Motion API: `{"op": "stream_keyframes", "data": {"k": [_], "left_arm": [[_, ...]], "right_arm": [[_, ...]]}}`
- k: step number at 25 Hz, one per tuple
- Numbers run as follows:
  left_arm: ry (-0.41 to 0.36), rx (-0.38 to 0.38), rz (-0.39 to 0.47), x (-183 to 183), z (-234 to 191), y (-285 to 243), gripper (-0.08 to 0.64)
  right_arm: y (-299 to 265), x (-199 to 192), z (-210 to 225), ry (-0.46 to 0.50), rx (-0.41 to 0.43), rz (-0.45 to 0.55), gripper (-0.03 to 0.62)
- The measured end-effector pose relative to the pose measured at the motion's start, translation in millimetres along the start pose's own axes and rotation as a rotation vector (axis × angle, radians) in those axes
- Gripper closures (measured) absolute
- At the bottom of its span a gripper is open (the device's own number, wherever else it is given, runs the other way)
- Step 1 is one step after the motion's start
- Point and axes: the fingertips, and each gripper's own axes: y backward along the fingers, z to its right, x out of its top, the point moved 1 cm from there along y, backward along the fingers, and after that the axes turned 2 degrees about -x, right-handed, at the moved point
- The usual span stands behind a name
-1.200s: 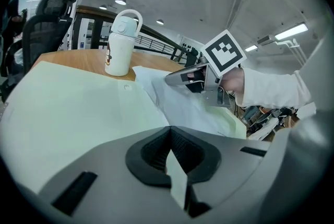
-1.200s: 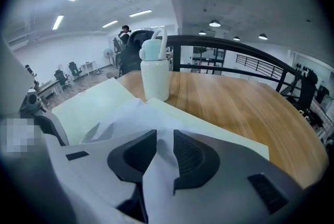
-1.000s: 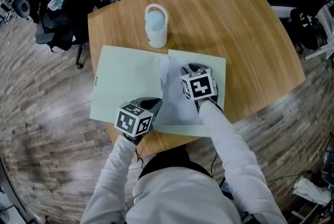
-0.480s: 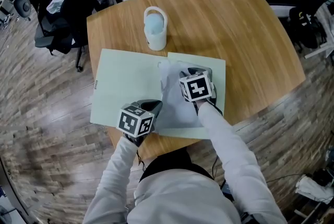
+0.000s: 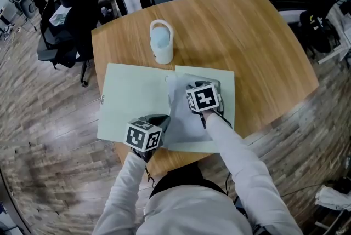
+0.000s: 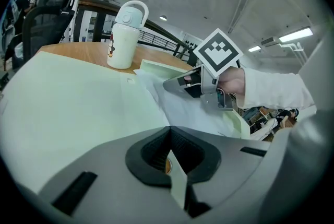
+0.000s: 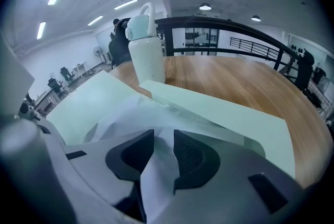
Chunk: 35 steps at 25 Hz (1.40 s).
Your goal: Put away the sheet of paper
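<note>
Head view: a pale green folder (image 5: 131, 94) was laid open on the near-left part of a wooden table (image 5: 258, 36). 1 white bottle (image 5: 162, 42) with a loop handle was stood just past the folder's far edge. The sheet of paper (image 5: 184, 119) was seen lying in the folder's right half, right beside the fold and a bit rumpled. The left gripper (image 5: 160, 118) was placed at the folder's near edge, by the fold. The right gripper (image 5: 196, 84) was set over the sheet, farther out. 1 black chair (image 5: 71, 9) was seen far left, off the table.

Left gripper view: the 2 jaws were seen brought together, with a thin pale green strip of the folder's edge pinched between them. The folder's left half was spread flat to the left, with the bottle upright beyond it. The right gripper was seen at the right, low over the sheet, with a white sleeve (image 6: 276, 95) behind it.

Right gripper view: the 2 jaws were seen standing apart. A raised fold of the sheet was passed up between them, and the pads were not pressed on it. The rest of the sheet was spread ahead, with the folder's right half to the right of it. The bottle was seen upright at far left.
</note>
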Motion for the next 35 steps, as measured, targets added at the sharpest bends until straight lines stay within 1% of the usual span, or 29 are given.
{"op": "stream_keyframes", "data": {"k": [3,8,14,18,21,24,27,35], "left_arm": [[0.002,-0.001,0.0,-1,2,0,0.543],[-0.007,0.002,-0.013,-1,2,-4,0.543],[-0.012,0.019,-0.026,0,4,-8,0.543],[-0.007,0.038,-0.038,0,7,-8,0.543],[-0.006,0.053,-0.049,0,7,-11,0.543],[-0.006,0.063,-0.056,0,10,-15,0.543],[-0.003,0.065,-0.065,0,14,-20,0.543],[-0.016,0.073,-0.098,2,28,-35,0.543]], "right_arm": [[13,4,-4,-0.016,0.024,0.037,0.451],[47,21,-19,-0.02,0.109,0.163,0.456],[92,31,-23,-0.035,0.158,0.298,0.472],[121,30,-26,-0.054,0.192,0.363,0.48],[140,29,-21,-0.073,0.194,0.407,0.483],[156,23,-12,-0.085,0.182,0.432,0.486],[170,16,-3,-0.116,0.178,0.454,0.488],[194,-5,8,-0.142,0.164,0.484,0.488]]}}
